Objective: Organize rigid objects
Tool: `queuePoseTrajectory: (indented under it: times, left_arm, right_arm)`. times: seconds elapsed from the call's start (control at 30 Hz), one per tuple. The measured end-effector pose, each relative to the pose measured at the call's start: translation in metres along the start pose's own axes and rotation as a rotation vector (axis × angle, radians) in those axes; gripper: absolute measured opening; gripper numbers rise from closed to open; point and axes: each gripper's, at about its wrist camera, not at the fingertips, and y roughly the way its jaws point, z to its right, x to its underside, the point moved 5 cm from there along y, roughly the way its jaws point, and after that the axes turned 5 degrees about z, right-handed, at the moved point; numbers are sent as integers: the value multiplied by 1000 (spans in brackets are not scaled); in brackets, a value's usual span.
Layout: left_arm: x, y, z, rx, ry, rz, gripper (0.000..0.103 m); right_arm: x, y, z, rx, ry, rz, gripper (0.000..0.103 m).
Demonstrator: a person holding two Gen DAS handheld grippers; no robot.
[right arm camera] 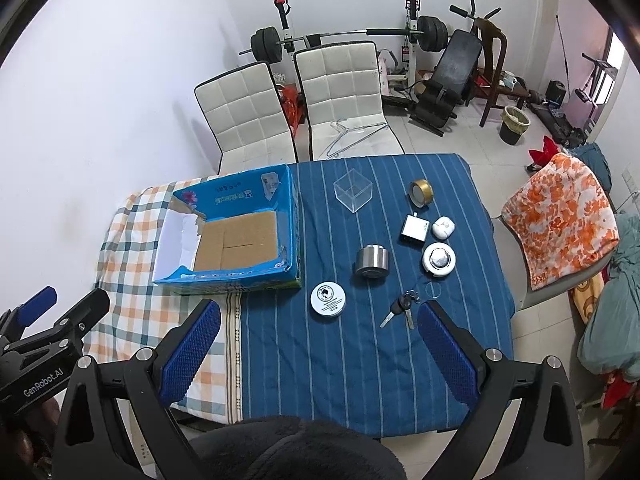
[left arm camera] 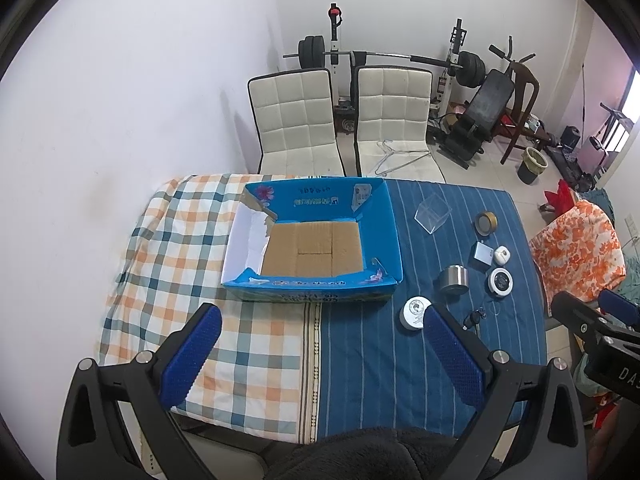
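An open blue cardboard box (left arm camera: 316, 288) (right arm camera: 224, 282) stands empty on the table, where the checked cloth meets the blue striped cloth. To its right lie a white round tin (right arm camera: 328, 299) (left arm camera: 416, 313), a steel cylinder (right arm camera: 372, 261) (left arm camera: 453, 279), keys (right arm camera: 402, 308), a white round case (right arm camera: 439, 260) (left arm camera: 500, 281), a white earbud case (right arm camera: 443, 227), a white charger (right arm camera: 414, 229), a gold tape roll (right arm camera: 421, 192) (left arm camera: 486, 223) and a clear plastic cube (right arm camera: 353, 191) (left arm camera: 433, 213). My left gripper (left arm camera: 322, 322) and right gripper (right arm camera: 319, 318) are open, empty, above the near table edge.
Two white padded chairs (right arm camera: 340, 92) stand behind the table, one with wire hangers on its seat. A chair with an orange floral cover (right arm camera: 560, 220) is at the right. Gym equipment and a bin (right arm camera: 514, 124) fill the back of the room.
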Motion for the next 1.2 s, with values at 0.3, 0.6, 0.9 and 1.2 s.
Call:
queuePoseTrajectory:
  times: [0.3, 0.6, 0.9, 1.2]
  left_arm:
    - [-2, -1, -2, 3, 0, 5, 103]
    - [-9, 3, 1, 12, 8, -2, 103]
    - [-16, 33, 36, 64, 43, 1, 103]
    - [-20, 124, 122, 124, 168, -72, 103]
  right_arm:
    - [-2, -11, -3, 55, -29, 51, 101]
    - [0, -12, -2, 54, -18, 48, 101]
    - [-5, 7, 27, 109, 29, 31, 101]
    - [-11, 81, 125, 202, 132, -52, 101]
